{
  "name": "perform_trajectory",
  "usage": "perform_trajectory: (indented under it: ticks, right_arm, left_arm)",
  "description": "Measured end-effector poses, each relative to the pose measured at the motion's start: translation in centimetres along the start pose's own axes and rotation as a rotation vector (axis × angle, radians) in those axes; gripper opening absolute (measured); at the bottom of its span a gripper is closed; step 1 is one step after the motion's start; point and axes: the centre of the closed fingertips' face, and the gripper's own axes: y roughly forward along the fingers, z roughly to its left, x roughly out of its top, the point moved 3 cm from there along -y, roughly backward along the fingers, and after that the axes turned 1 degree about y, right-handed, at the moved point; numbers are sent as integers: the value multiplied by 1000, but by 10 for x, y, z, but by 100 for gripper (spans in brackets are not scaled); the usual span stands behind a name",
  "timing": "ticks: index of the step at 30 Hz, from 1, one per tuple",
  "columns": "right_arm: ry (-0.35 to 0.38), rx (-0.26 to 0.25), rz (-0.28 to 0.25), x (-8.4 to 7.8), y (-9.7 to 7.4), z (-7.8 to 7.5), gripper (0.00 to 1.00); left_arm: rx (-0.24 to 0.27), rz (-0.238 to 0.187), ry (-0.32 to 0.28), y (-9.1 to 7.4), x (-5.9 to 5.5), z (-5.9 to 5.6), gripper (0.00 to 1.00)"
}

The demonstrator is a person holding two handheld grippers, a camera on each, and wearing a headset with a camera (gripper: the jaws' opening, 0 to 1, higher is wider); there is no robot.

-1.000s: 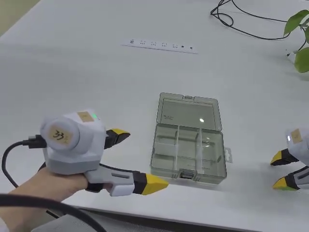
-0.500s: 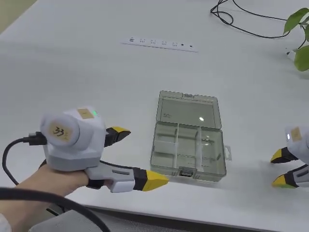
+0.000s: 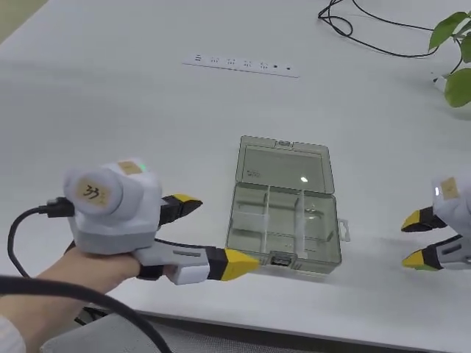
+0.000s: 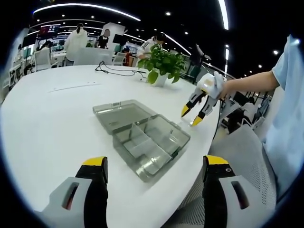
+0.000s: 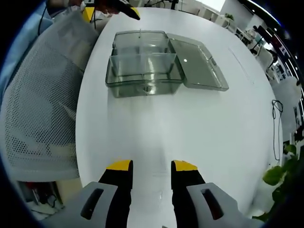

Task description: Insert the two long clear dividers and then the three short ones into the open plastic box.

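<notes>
left gripper (image 3: pixel 221 229) fingers spread wide, empty, hovering over the surface (image 3: pixel 110 110) at the box's 9 o'clock. right gripper (image 3: pixel 409 240) fingers are apart too, holding nothing, off at 3 o'clock. between them sits the open plastic box (image 3: pixel 316 259), lid (image 3: pixel 283 163) laid back toward 12 — clear dividers (image 3: pixel 269 217) appear already slotted in, their count hard to tell. inserting looks done; the next move likely calls for checking each is seated — pressing down any that stands proud.
</notes>
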Motion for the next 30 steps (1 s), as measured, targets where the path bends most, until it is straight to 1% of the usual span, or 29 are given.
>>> perform_trajectory:
  ticks: [2,3,5,6,8,9,11,12,16,17,19,20,22,23,26,27,30]
  right_arm:
    - [-5,-3,-10,5,-3,1,32]
    - [-15,-13,-26,11,-5,0,33]
    - [-24,-16,-41,19,-9,1,33]
    - [-35,-29,-50,23,-11,-1,33]
    - [-39,-29,-58,28,-13,0,33]
    - [-49,-36,-73,34,-16,0,33]
    - [-60,-38,-81,39,-18,1,33]
    - [-75,-44,-91,45,-20,1,33]
    - [-111,-55,-131,64,-28,5,33]
    - [-119,-58,-142,66,-26,4,33]
    - [-140,-61,-157,72,-26,4,33]
    - [-159,-64,-169,78,-29,3,33]
    - [-170,-63,-185,87,-32,5,33]
    - [-182,-67,-197,92,-33,5,33]
    - [-196,-63,-222,104,-36,8,33]
    - [-202,-65,-227,107,-36,8,33]
    - [-223,-65,-232,113,-36,11,33]
  left_arm:
    - [-10,-6,-6,2,1,-1,82]
    - [-13,-6,-9,4,2,-2,81]
    - [-22,-2,-13,7,3,-5,80]
    - [-26,-1,-9,8,3,-6,79]
    - [-34,2,-8,12,5,-8,77]
    - [-41,-5,-17,15,7,-10,76]
    - [-51,-7,-31,19,9,-12,74]
    - [-53,-11,-51,22,11,-14,72]
    - [-69,-8,-65,32,16,-18,64]
    - [-74,-4,-73,34,17,-19,62]
    - [-91,-7,-86,39,20,-24,56]
    - [-102,-9,-97,41,22,-26,55]
    - [-113,-14,-120,46,25,-30,52]
    - [-121,-11,-121,48,26,-31,50]
    - [-141,-7,-134,54,29,-34,42]
    - [-159,-10,-156,56,31,-37,39]
    - [-186,-29,-209,60,36,-42,33]
